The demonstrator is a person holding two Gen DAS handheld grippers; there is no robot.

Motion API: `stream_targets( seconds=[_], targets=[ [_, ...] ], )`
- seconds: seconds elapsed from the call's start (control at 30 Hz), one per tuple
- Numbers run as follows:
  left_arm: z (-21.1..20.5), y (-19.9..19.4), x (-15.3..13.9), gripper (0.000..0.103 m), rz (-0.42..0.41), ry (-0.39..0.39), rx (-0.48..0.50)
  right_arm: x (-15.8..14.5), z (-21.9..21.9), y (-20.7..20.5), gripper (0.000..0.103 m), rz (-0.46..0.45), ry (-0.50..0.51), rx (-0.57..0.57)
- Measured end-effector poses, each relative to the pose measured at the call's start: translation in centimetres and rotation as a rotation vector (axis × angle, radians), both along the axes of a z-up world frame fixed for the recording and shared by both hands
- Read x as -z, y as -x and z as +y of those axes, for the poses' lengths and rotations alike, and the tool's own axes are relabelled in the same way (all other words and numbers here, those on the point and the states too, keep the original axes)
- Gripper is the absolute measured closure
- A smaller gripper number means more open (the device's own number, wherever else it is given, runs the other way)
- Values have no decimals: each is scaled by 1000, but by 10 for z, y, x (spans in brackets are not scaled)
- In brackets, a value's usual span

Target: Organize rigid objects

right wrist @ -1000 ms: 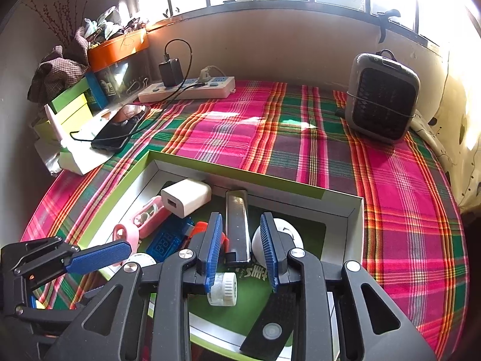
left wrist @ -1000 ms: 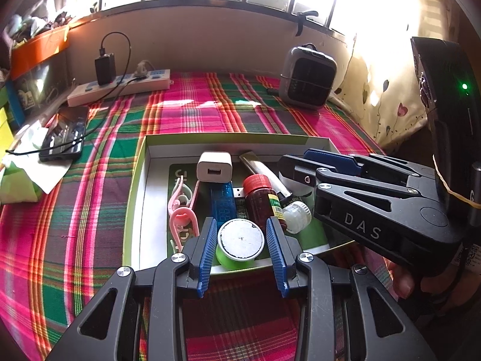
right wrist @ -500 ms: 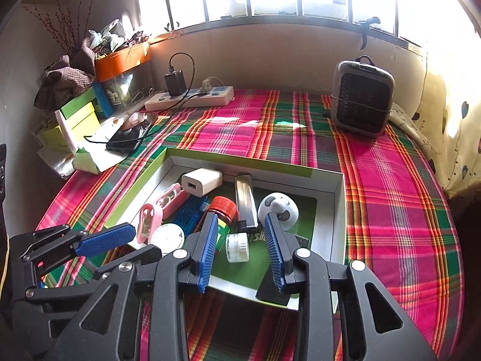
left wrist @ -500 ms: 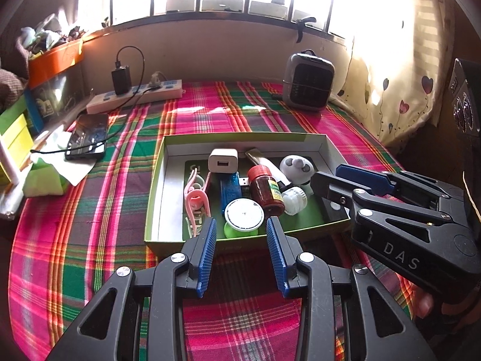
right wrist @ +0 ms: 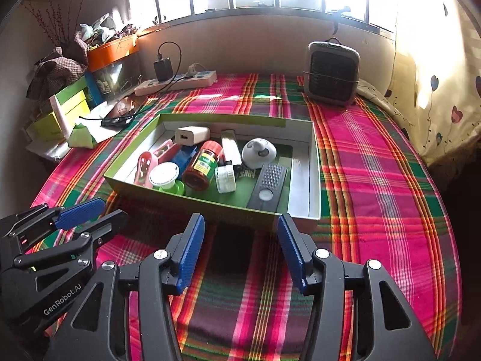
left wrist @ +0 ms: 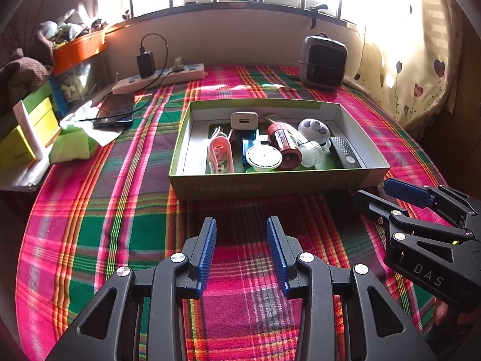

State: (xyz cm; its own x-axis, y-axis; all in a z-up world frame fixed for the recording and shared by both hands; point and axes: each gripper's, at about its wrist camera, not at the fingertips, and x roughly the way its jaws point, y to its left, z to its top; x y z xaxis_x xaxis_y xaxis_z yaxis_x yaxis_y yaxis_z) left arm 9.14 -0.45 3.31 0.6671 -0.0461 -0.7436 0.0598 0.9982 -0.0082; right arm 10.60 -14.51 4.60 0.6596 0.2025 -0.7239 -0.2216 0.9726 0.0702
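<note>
A green box sits on the plaid cloth with several small items inside: a white charger, a red-capped jar, a round white-lidded tub, a pink clip, a small white bottle, a white round toy and a black remote. My left gripper hangs open in front of the box, nothing between its fingers. My right gripper is just short of the box's near wall, its jaws opening and empty.
A grey heater stands at the back right. A power strip, a phone, yellow-green boxes and an orange bin crowd the left side. Plaid cloth lies bare right of the box.
Both grippers have pulled back from over the box toward the near side. The right gripper's jaws have spread wider. The black remote now lies in the box's right part.
</note>
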Motion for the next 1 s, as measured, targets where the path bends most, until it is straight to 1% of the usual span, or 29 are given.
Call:
stream_targets(
  seconds=[0.07,0.23,0.43,0.53,0.6,0.67,0.8,0.87,0.93,1.0],
  targets=[
    [0,4,4,69,13,1,-3,7,-1,3,51,22,2,7],
    [-1,10,16,69,43,-4,-16,18,-4,14,51,40,7,18],
    [-3,15,21,69,54,-2,-20,26,-8,24,51,57,37,44],
    [-4,17,24,69,55,-8,-26,27,-10,28,51,67,34,47],
    [-5,18,24,67,52,-6,-32,30,-11,30,51,74,38,52],
    [-6,20,25,63,43,1,-30,33,-12,31,50,88,39,57],
    [-8,20,26,61,42,-5,-32,34,-14,33,50,80,41,65],
    [-8,20,26,57,43,5,-31,35,-14,34,48,78,49,66],
    [-9,19,26,55,44,3,-27,35,-12,34,44,79,64,66],
    [-11,19,26,55,45,-7,-25,36,-10,34,43,79,74,62]
  ],
)
